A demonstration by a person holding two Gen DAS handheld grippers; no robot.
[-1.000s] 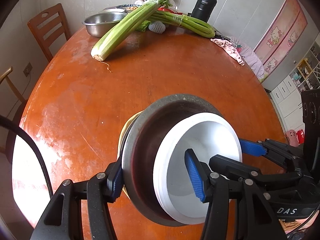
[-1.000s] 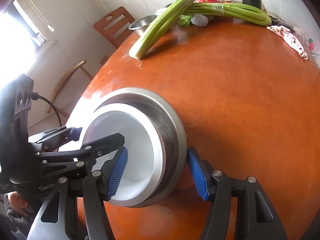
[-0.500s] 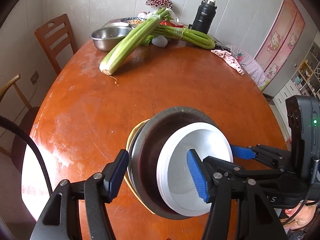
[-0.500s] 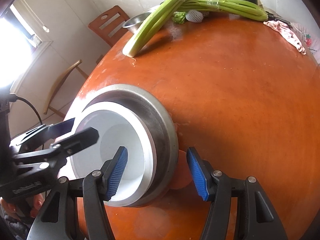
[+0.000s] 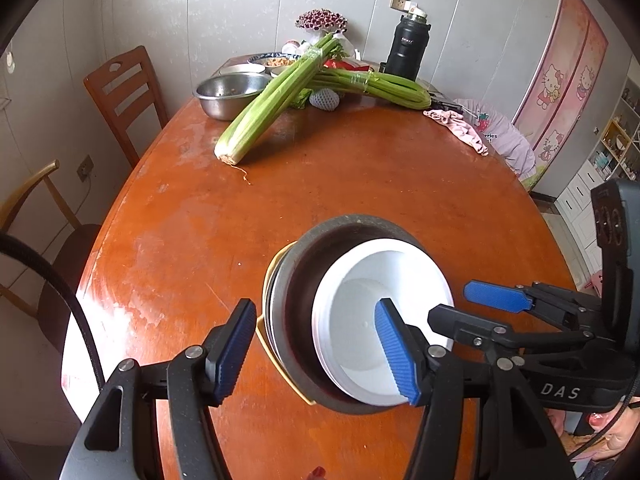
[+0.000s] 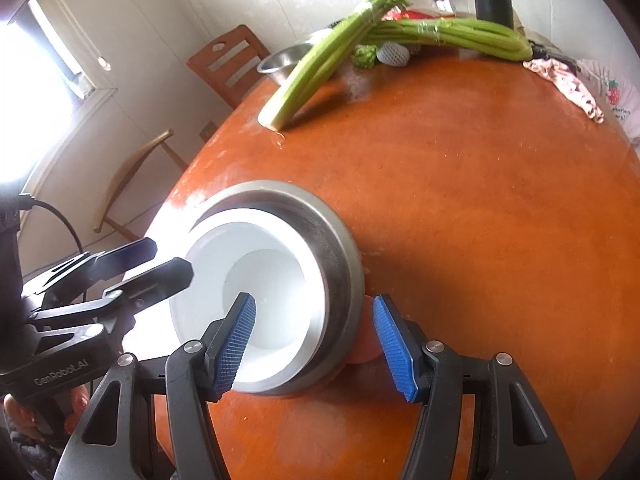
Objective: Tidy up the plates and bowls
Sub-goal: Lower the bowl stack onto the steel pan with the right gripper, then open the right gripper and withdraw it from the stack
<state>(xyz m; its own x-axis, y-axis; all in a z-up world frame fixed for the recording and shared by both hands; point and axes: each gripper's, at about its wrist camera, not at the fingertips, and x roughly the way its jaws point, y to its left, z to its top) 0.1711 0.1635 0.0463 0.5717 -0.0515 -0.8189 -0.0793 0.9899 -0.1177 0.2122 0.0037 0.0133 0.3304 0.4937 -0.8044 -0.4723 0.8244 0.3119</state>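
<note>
A white bowl [image 5: 384,320] sits nested inside a steel bowl [image 5: 304,272], which rests on a stack of plates with a yellow rim [image 5: 265,332], at the near edge of the orange table [image 5: 320,184]. The stack also shows in the right wrist view, white bowl [image 6: 272,280] inside steel bowl [image 6: 340,264]. My left gripper [image 5: 316,352] is open, hovering just above and in front of the stack, touching nothing. My right gripper [image 6: 314,344] is open, its jaws straddling the near rim without gripping. It appears in the left wrist view [image 5: 476,308] at the right of the stack.
At the far end lie two celery bunches [image 5: 276,92], another steel bowl [image 5: 228,94], a black thermos [image 5: 408,48], dishes of food and a pink cloth [image 5: 460,128]. Wooden chairs [image 5: 120,92] stand at the left. A small orange-red thing [image 6: 362,350] peeks from under the stack.
Both grippers have pulled back and up from the stack. The left gripper, closed around the stack's rim a second ago, has opened and let it go. The stack has stayed put.
</note>
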